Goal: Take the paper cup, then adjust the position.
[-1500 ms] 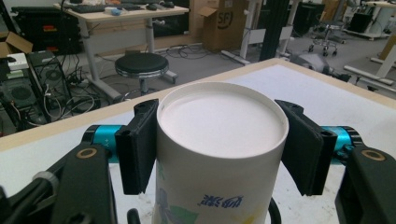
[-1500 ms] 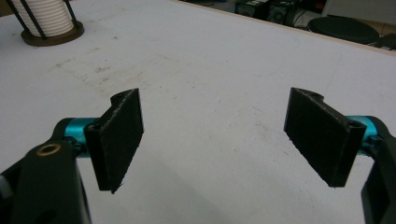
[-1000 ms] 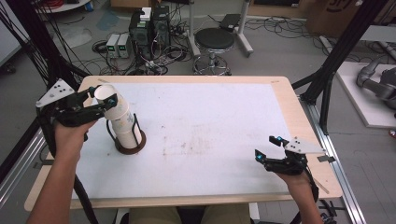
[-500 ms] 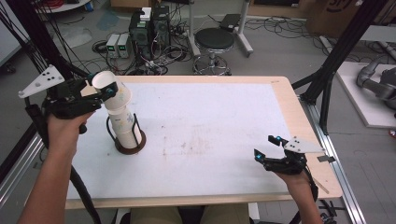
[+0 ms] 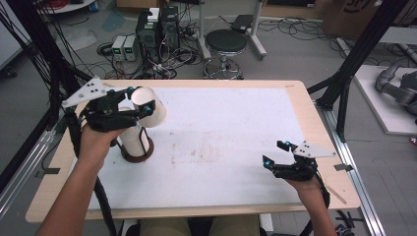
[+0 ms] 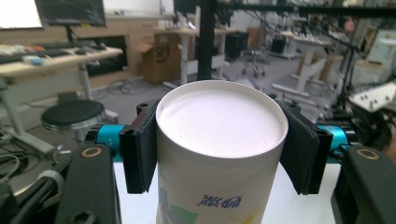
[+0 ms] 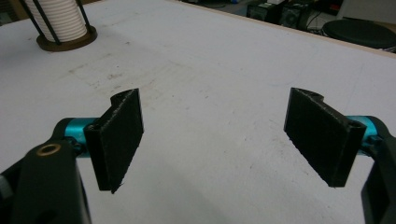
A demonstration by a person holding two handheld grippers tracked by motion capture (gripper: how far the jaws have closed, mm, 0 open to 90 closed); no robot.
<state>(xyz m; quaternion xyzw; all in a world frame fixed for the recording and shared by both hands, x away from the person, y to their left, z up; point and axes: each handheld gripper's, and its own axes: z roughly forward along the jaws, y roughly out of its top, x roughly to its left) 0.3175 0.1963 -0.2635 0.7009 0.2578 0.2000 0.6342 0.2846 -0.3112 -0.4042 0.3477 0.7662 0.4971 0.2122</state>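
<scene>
Already the left gripper (image 5: 140, 102) had its jaws closed on a single paper cup (image 5: 148, 105), the two black pads pressing the cup's sides just below the rim, as the left gripper view showed plainly. The cup hung tilted in the air, mouth toward the table's far side, just above and beside the stack of cups (image 5: 133, 139) that stood in its wire holder (image 5: 137, 153) near the left edge of the table (image 5: 236, 128). The right gripper (image 5: 276, 152) lay low over the table's right side with its jaws spread wide and nothing between them, well apart from the stack. From here the chief risk seemed to be the grip itself: a thin paper wall squeezed near the rim could buckle, and the cup might then slip or twist out as the hand swung it across. A second cup could also cling inside the first and drop off in transit, though no such cup showed. Set down while tilted, the cup would likely tip and roll.
</scene>
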